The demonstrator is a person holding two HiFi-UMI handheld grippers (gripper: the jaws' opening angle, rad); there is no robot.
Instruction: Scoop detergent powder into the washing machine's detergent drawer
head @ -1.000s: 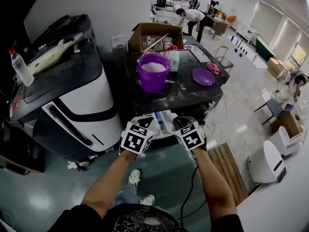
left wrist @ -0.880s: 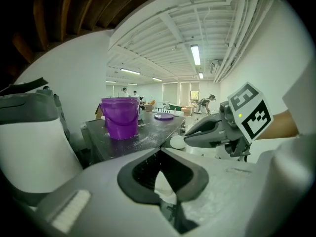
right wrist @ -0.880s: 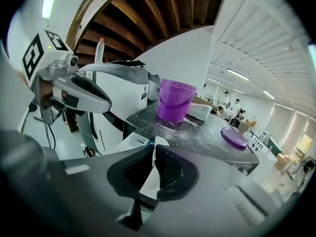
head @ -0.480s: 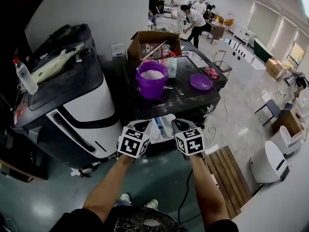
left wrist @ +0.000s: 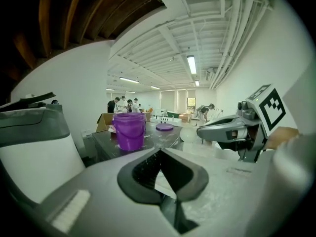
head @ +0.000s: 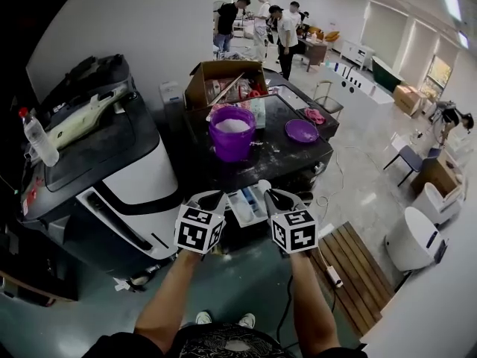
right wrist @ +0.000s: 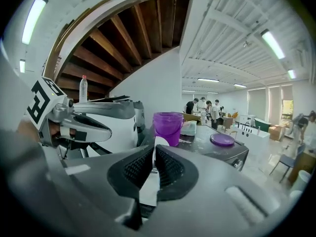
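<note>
The washing machine (head: pixel 287 159) has a dark, powder-dusted top, and its detergent drawer (head: pixel 246 203) stands pulled out at the front. On the top sits a purple bucket (head: pixel 232 133) of white detergent powder, also seen as the bucket (left wrist: pixel 129 130) and the bucket (right wrist: pixel 168 126) in the gripper views. My left gripper (head: pixel 212 198) and right gripper (head: pixel 274 196) hover side by side, just either side of the drawer's front. Both are shut with nothing held. I see no scoop in any view. The left gripper (left wrist: pixel 159 152) and the right gripper (right wrist: pixel 154 149) point toward the bucket.
A purple lid (head: pixel 302 130) lies on the machine top at the right. Behind the bucket stands an open cardboard box (head: pixel 223 80). A larger black-and-white machine (head: pixel 112 162) stands to the left with a water bottle (head: pixel 33 136) on it. Wooden slats (head: pixel 350 267) lie on the floor at right; people stand far back.
The head view has drawn back and risen, so the machine looks smaller. Both grippers stay side by side before the drawer, a little lower in the picture.
</note>
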